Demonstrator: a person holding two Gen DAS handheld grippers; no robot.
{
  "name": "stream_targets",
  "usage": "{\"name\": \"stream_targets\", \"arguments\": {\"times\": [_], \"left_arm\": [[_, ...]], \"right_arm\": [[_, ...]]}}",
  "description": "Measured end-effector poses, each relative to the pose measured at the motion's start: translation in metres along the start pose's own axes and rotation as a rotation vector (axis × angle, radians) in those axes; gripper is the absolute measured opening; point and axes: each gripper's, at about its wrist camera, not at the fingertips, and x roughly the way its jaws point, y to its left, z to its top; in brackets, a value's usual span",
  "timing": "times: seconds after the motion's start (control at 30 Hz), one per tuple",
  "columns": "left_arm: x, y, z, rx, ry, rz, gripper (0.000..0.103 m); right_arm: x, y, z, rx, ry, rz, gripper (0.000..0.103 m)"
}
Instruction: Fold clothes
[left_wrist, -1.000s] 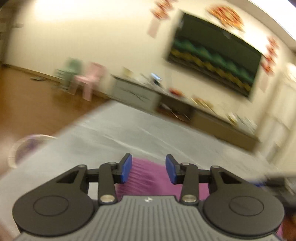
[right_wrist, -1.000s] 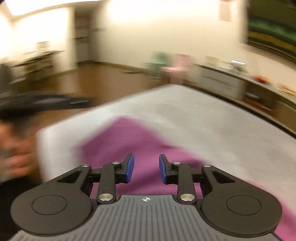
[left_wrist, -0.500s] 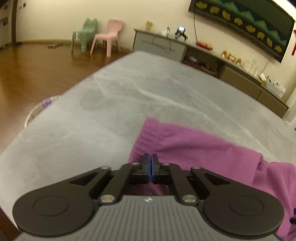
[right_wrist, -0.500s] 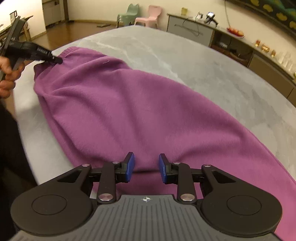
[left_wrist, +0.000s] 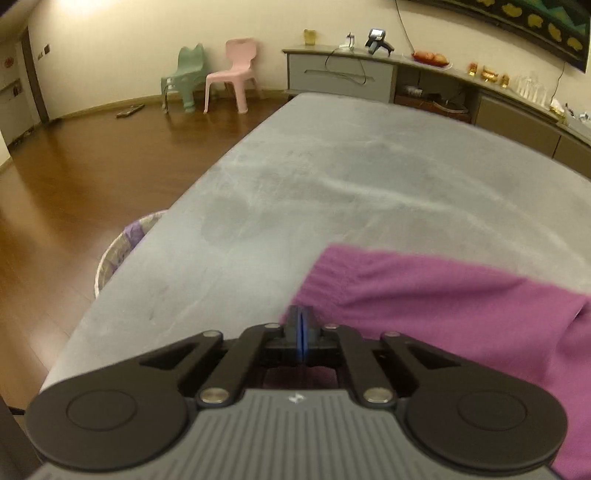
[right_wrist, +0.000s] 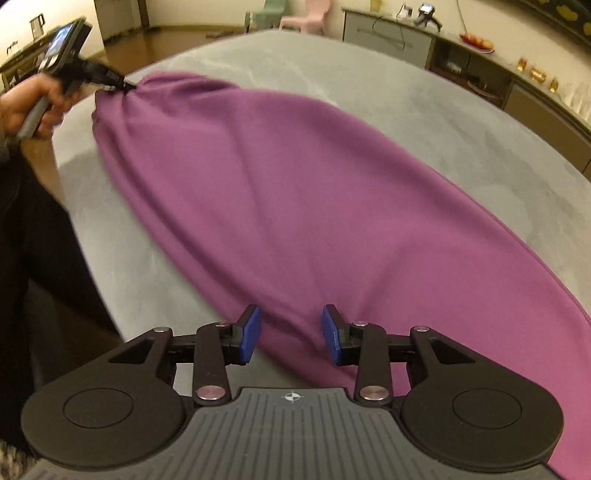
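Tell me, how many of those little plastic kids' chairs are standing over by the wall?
2. A green chair stands on the wooden floor against the far wall, and a pink chair stands right beside it, nearer the grey cabinet. Others could be out of view.

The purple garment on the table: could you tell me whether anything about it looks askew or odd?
The purple garment is not flat: it lies diagonally across the grey table, with long creases running toward the far corner, bunched where the left gripper pinches it. The right gripper is open over the near edge. No damage shows.
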Motion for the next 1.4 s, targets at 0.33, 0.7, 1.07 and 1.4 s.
{"name": "stream_targets", "arguments": {"times": [0.33,0.7,1.07,1.4], "left_arm": [[-0.008,-0.080,0.031,0.256,-0.022,-0.217,0.037],[0.042,-0.086,0.017,0.284,0.010,-0.107,0.046],[-0.018,-0.098,0.020,0.212,-0.065,-0.225,0.034],[-0.029,-0.155,-0.033,0.462,-0.004,-0.415,0.051]], "right_arm": [[0.041,0.027,0.124,-0.074,-0.245,-0.056,0.079],[0.106,0.044,0.125,-0.265,-0.042,-0.062,0.005],[0.061,0.013,0.115,-0.006,-0.123,0.071,0.041],[0.136,-0.003,0.174,0.103,-0.018,-0.036,0.040]]}}
